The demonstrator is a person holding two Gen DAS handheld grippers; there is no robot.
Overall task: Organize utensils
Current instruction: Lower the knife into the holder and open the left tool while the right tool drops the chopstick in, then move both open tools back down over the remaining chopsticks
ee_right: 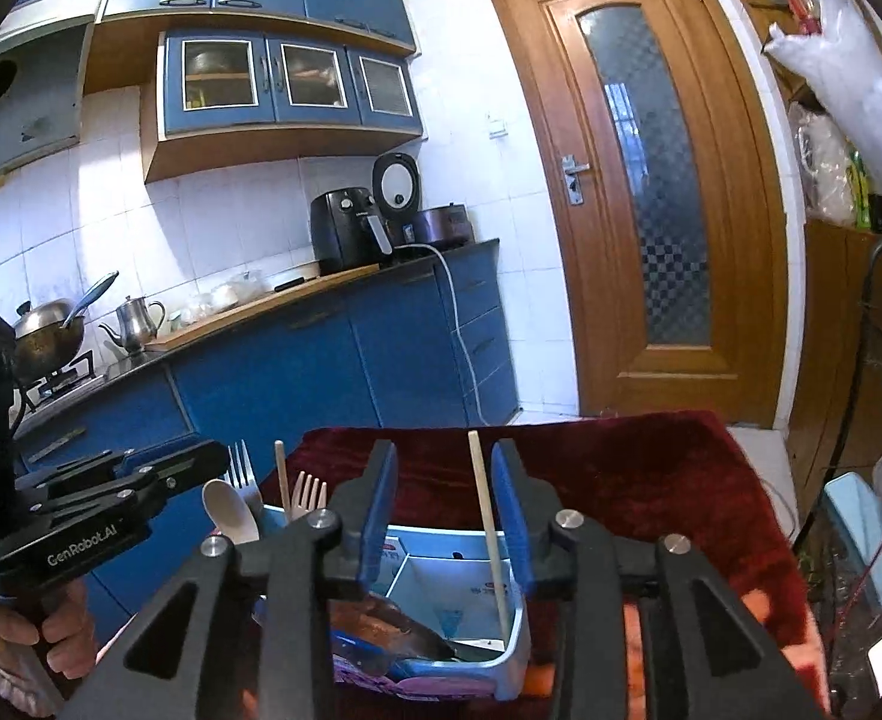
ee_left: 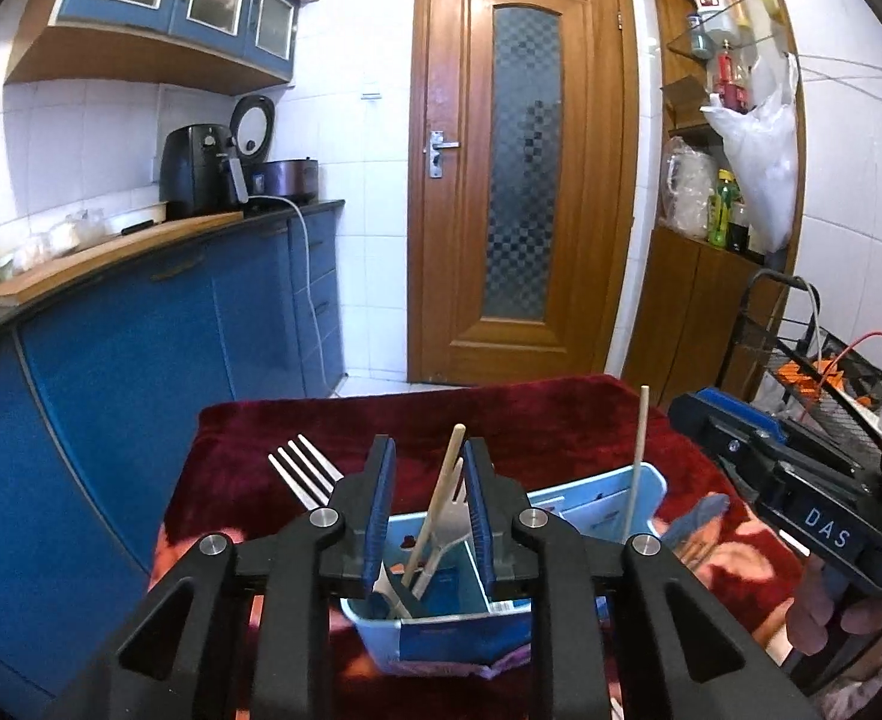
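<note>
Here, from the left wrist, our left gripper point(ee_left: 423, 480) stands parted around two chopsticks point(ee_left: 435, 510) in the bin point(ee_left: 651, 489), pads clear. The right wrist alone shows a spoon point(ee_right: 230, 511); our right gripper point(ee_right: 444, 498) gapes beside one chopstick point(ee_right: 489, 531).

One light-blue organizer point(ee_right: 516, 630) with dividers holds three wooden chopsticks point(ee_right: 489, 531), two metal forks point(ee_right: 309, 495) and one white spoon point(ee_right: 231, 510). Two tongs point(ee_right: 444, 516) show over one red cloth point(ee_right: 621, 474).
</note>
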